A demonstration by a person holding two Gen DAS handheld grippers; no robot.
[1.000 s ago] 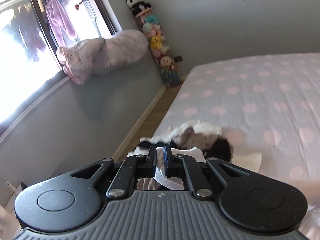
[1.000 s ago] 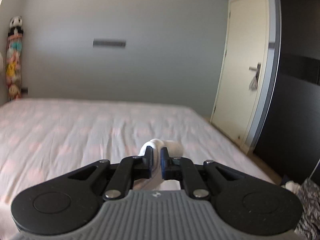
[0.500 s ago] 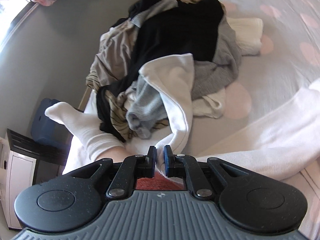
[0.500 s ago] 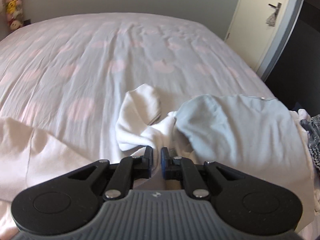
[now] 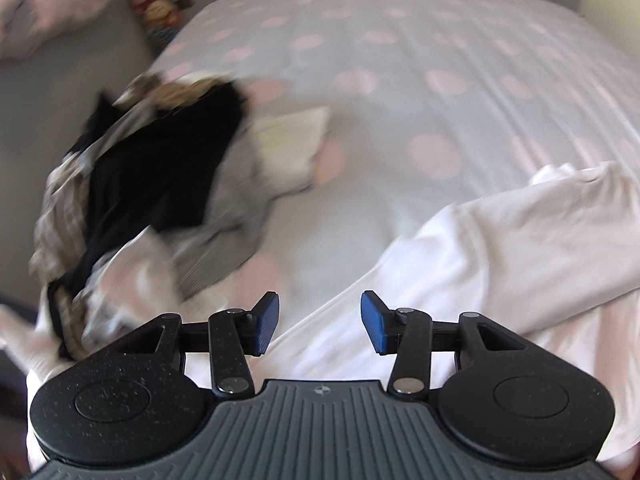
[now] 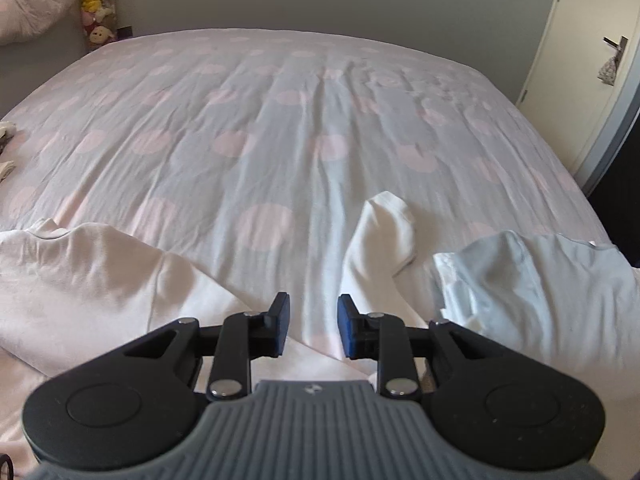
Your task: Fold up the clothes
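A pale pink-white garment [image 5: 500, 248] lies spread across the near edge of the bed. It also shows in the right wrist view [image 6: 92, 276], with a sleeve [image 6: 384, 240] sticking up toward the bed's middle. My left gripper [image 5: 320, 322] is open and empty, just above the garment's left part. My right gripper [image 6: 313, 322] is open and empty, above the garment beside the sleeve. A heap of unfolded clothes [image 5: 160, 184], black, grey and striped, lies to the left, blurred.
The bed [image 6: 320, 120] has a grey cover with pink dots. A light blue garment [image 6: 540, 280] lies at the right near the bed's edge. A folded cream piece [image 5: 292, 140] sits by the heap. A door [image 6: 588, 72] stands at the right, stuffed toys [image 6: 98, 4] at the far left.
Both grippers held the white garment shut a second ago, lowered it onto the bed, and have now opened and let go. The left view has swung from the clothes heap toward the bed.
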